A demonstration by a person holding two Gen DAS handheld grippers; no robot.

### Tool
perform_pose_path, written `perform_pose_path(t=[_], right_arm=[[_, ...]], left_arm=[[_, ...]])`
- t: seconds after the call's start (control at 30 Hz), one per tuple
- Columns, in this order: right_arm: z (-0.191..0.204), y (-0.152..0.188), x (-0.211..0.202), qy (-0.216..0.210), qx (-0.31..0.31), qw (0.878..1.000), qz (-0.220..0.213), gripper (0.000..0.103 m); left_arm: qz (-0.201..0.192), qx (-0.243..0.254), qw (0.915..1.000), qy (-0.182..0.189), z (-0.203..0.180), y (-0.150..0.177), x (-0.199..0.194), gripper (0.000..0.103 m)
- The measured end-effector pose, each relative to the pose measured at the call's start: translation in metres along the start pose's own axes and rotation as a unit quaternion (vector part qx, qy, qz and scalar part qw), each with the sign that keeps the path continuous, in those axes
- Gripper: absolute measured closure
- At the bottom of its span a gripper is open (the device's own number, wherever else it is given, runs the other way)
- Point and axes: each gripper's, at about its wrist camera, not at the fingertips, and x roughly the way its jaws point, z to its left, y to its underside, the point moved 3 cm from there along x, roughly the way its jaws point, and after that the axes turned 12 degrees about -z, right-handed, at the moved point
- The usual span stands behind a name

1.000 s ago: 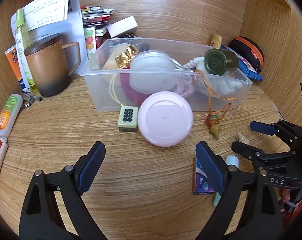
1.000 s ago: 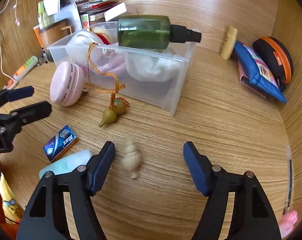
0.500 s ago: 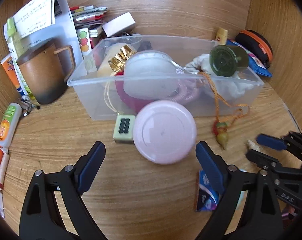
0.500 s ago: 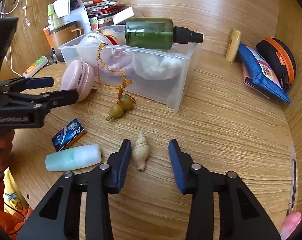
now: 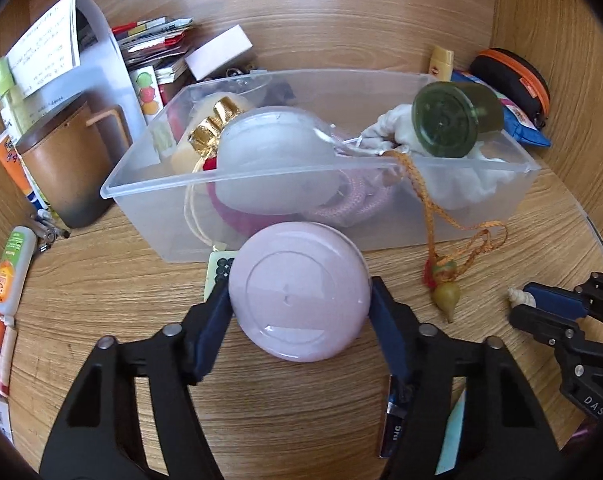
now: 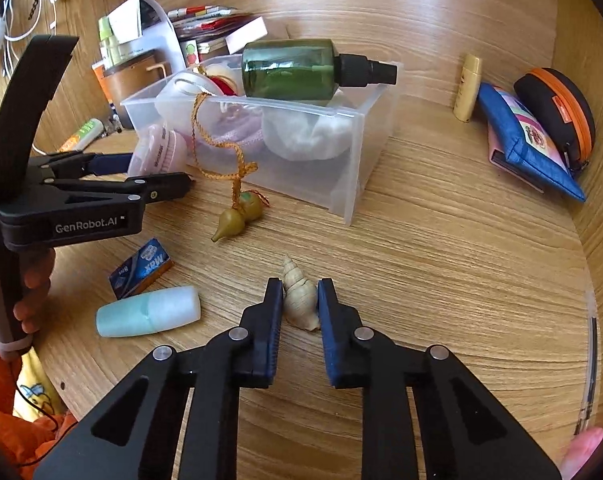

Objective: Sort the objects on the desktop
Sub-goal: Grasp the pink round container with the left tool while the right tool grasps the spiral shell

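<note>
My left gripper (image 5: pixel 299 300) is shut on a round pink case (image 5: pixel 299 291) that leans against the front of a clear plastic bin (image 5: pixel 481 168). My right gripper (image 6: pixel 300 300) is shut on a pale spiral seashell (image 6: pixel 299 298) lying on the wooden desk. The bin holds a white cloth, pink cord and a white lid, and a green spray bottle (image 6: pixel 293 70) lies across its rim. An orange cord with a gourd charm (image 6: pixel 237 216) hangs out of the bin onto the desk. The right gripper (image 5: pixel 549 304) shows at the right of the left wrist view.
A small tile with black dots (image 5: pixel 217 272) lies left of the pink case. A blue box (image 6: pixel 141 268) and a mint tube (image 6: pixel 149 312) lie left of the shell. A brown mug (image 5: pixel 65 164) and books stand back left. Pouches (image 6: pixel 533 144) lie back right.
My left gripper moved forward and closed on the pink case. My right gripper closed on the seashell.
</note>
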Motion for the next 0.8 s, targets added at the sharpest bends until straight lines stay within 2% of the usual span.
perform_pose_path(t=[0.2, 0.8], right_arm=[[-0.002, -0.008, -0.007, -0.004, 0.009, 1.0, -0.015, 0.087], [0.013, -0.048, -0.03, -0.01, -0.011, 0.998, -0.058, 0.087]], left_arm=[[-0.005, -0.01, 0.9999, 0.0, 0.002, -0.003, -0.005, 0.038], [-0.071, -0.031, 0.997, 0.006, 0.015, -0.007, -0.063, 0.038]])
